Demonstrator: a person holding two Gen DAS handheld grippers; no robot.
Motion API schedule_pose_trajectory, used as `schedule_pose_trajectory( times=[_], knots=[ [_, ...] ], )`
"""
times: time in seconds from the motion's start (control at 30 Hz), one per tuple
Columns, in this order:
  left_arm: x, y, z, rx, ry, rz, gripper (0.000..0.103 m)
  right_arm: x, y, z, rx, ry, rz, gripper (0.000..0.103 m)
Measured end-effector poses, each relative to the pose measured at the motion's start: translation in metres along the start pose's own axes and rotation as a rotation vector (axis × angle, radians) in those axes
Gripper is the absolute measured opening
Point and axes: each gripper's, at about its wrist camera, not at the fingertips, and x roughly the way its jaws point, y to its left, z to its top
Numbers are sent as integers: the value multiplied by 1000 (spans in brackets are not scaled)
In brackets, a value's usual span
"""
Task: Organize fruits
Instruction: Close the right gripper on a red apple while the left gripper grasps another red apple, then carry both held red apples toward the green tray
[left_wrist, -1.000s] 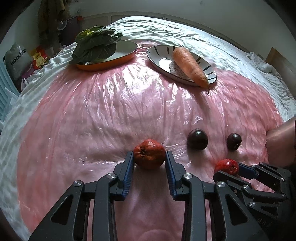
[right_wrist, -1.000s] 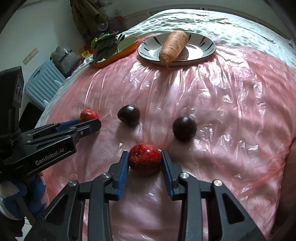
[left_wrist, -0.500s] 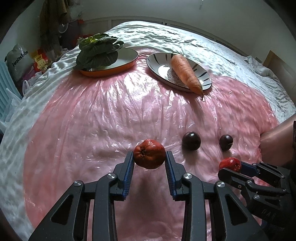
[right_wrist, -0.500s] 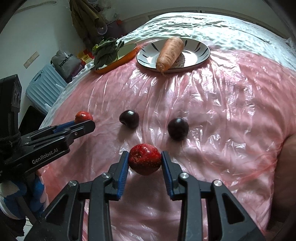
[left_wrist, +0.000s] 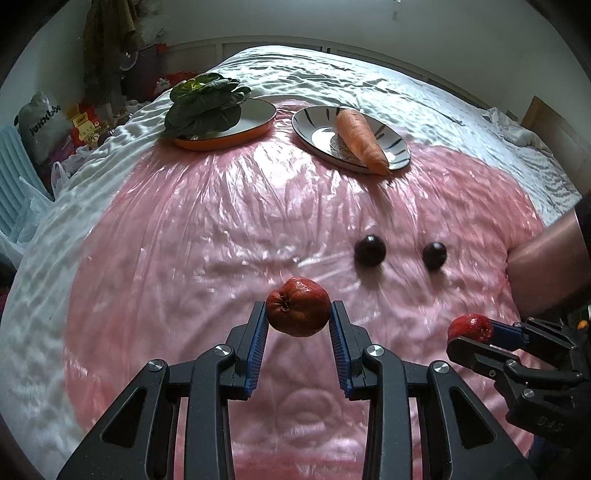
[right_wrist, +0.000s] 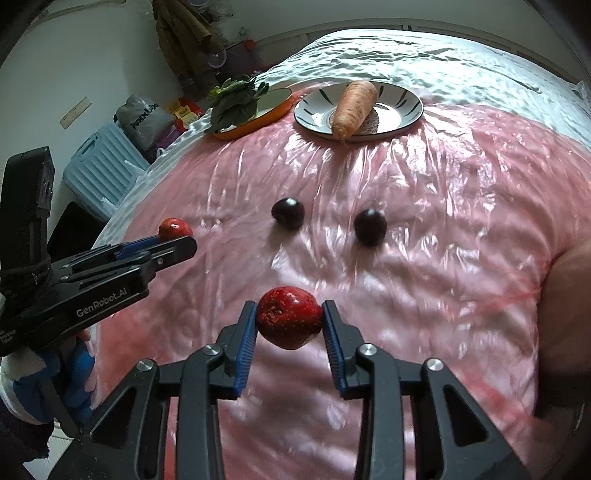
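Note:
My left gripper (left_wrist: 298, 314) is shut on a red fruit (left_wrist: 297, 306) and holds it above the pink plastic sheet (left_wrist: 221, 229). My right gripper (right_wrist: 289, 320) is shut on a second red fruit (right_wrist: 288, 318), also held above the sheet. Each gripper with its fruit shows in the other view: the right one at the lower right of the left wrist view (left_wrist: 471, 328), the left one at the left of the right wrist view (right_wrist: 175, 229). Two dark plums (left_wrist: 369, 250) (left_wrist: 434, 254) lie on the sheet ahead, also seen in the right wrist view (right_wrist: 287, 213) (right_wrist: 370, 226).
At the far side stand an orange pan (left_wrist: 255, 123) with leafy greens (left_wrist: 203, 105) and a striped plate (left_wrist: 317, 125) with a carrot (left_wrist: 360, 140). A white bedsheet (left_wrist: 424, 96) lies beyond. A blue suitcase (right_wrist: 99, 170) and bags stand on the floor at left.
Both grippers have lifted their red fruits up off the sheet and drawn back a little; the plums and plates look farther away.

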Motion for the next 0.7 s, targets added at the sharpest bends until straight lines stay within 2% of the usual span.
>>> schedule_pose_trajectory(
  times=[0.7],
  knots=[
    [-40, -58, -48, 118, 34, -53, 29, -55, -7, -65, 53, 23, -4, 60]
  ],
)
